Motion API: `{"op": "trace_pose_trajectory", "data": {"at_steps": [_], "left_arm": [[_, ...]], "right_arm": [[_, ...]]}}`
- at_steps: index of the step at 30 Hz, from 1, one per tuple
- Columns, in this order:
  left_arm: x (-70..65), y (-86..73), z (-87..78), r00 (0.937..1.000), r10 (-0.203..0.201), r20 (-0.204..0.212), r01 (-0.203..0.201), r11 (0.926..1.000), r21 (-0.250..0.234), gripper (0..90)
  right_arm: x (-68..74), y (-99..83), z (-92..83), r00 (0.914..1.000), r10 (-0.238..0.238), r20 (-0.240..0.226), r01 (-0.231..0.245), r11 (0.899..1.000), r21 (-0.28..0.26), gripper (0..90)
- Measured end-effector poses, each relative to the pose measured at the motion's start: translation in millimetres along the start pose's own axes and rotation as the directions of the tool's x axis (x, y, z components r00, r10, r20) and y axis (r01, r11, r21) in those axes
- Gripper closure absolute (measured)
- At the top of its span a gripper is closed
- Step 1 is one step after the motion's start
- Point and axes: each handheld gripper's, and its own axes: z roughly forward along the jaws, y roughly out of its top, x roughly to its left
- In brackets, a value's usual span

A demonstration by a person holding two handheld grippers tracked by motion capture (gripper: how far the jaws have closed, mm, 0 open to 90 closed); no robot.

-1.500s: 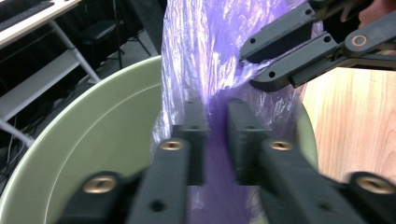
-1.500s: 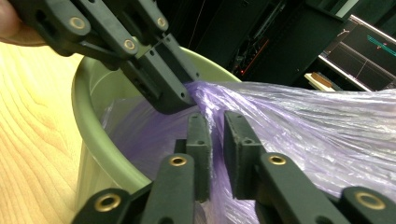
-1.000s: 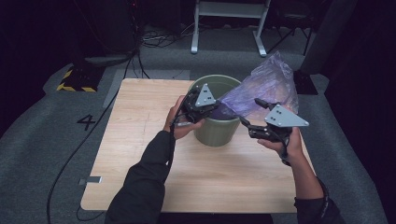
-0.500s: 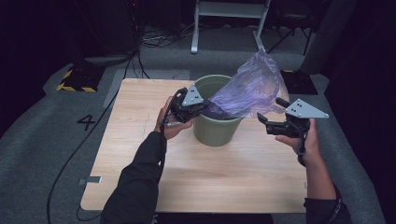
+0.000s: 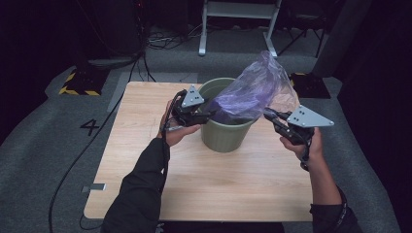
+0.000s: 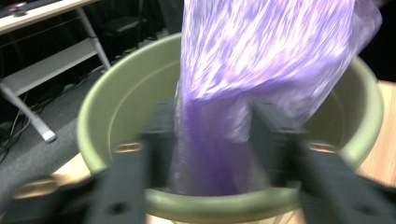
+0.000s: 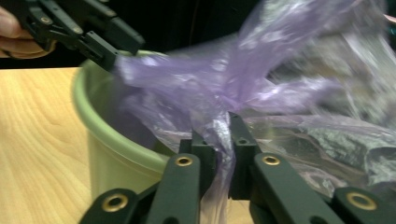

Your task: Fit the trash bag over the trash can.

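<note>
L gripper point(image 5: 210, 114): forearm extended fwd, jaws partly apart, just been opening, film between them. R gripper point(image 5: 268, 114): held level, pointing left, jaws just closed, pinched tight on film.

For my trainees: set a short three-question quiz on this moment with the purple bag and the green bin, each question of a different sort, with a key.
1. True or false: the right gripper is pinching the purple bag.
2. What does the green bin stand on? A) grey floor B) wooden table C) metal stand
3. In the left gripper view, what lies between the left gripper fingers?

Key: 1 true. 2 B, the wooden table. 3 The purple bag, with the fingers apart on either side of it.
</note>
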Motion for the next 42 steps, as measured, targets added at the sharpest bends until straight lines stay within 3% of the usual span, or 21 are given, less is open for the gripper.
{"op": "trace_pose_trajectory", "data": {"at_steps": [3, 6, 11, 16, 20, 23, 24, 25, 28, 30, 33, 34, 37, 42], "left_arm": [[-11.0, 10.0, -10.0, 0.9999, 0.011, 0.001, -0.011, 0.9988, -0.048, 27.8], [-23.6, 20.8, -17.7, 0.9993, 0.031, 0.023, -0.028, 0.9957, -0.088, 25.1], [-38.6, 31.5, -21.7, 0.9963, 0.03, 0.08, -0.02, 0.9915, -0.129, 22.6], [-59.8, 42.3, -14.6, 0.9928, 0.072, 0.095, -0.059, 0.989, -0.136, 20.2], [-76.7, 52.9, -3.1, 0.9906, 0.079, 0.112, -0.065, 0.9905, -0.121, 19.8], [-86.6, 58.3, 7.9, 0.9914, 0.08, 0.104, -0.07, 0.993, -0.095, 19.8], [-90.3, 59.3, 10.8, 0.9932, 0.089, 0.075, -0.082, 0.9923, -0.093, 20.0], [-93.9, 60.5, 15.2, 0.9943, 0.1, 0.037, -0.096, 0.9922, -0.079, 23.3], [-96.8, 60.9, 26.3, 0.9931, 0.117, -0.002, -0.117, 0.9927, -0.028, 40.9], [-93.9, 58.7, 31.8, 0.9897, 0.143, -0.001, -0.143, 0.9897, 0.01, 58.1], [-85.8, 53.4, 30.5, 0.9852, 0.171, -0.02, -0.17, 0.985, 0.03, 83.0], [-83.1, 52.0, 29.4, 0.9874, 0.158, -0.015, -0.157, 0.9872, 0.026, 88.1], [-71.5, 46.8, 20.4, 0.9936, 0.113, -0.011, -0.113, 0.9936, 0.014, 89.3], [-57.6, 35.3, -7.2, 0.9954, 0.093, -0.021, -0.094, 0.9955, -0.016, 89.3]], "right_arm": [[11.6, 8.0, 0.8, 0.9983, -0.054, -0.022, 0.054, 0.999, 0.0, 86.4], [22.9, 12.1, 2.8, 0.9941, -0.098, -0.046, 0.099, 0.995, 0.007, 86.4], [37.5, 11.9, 10.1, 0.9859, -0.144, -0.084, 0.147, 0.989, 0.029, 85.5], [48.1, 8.4, 17.3, 0.9787, -0.161, -0.127, 0.168, 0.985, 0.044, 84.8], [54.7, 6.2, 19.6, 0.9753, -0.165, -0.147, 0.173, 0.984, 0.042, 84.8], [59.0, 4.0, 20.3, 0.9726, -0.18, -0.147, 0.188, 0.981, 0.043, 84.8], [60.2, 3.3, 20.3, 0.9725, -0.176, -0.152, 0.185, 0.982, 0.044, 84.8], [61.3, 2.8, 20.5, 0.9714, -0.179, -0.156, 0.188, 0.981, 0.044, 84.6], [65.3, 0.8, 20.4, 0.968, -0.195, -0.158, 0.205, 0.977, 0.051, 83.9], [67.0, -0.9, 19.3, 0.968, -0.196, -0.157, 0.206, 0.977, 0.049, 83.4], [68.0, -4.1, 15.8, 0.9699, -0.189, -0.154, 0.197, 0.98, 0.039, 83.1], [68.2, -6.0, 13.8, 0.9718, -0.182, -0.15, 0.189, 0.981, 0.034, 82.8], [68.1, -11.6, 9.1, 0.9749, -0.163, -0.151, 0.169, 0.985, 0.026, 82.8], [67.6, -22.2, 2.0, 0.9805, -0.128, -0.15, 0.131, 0.991, 0.014, 83.4]]}}
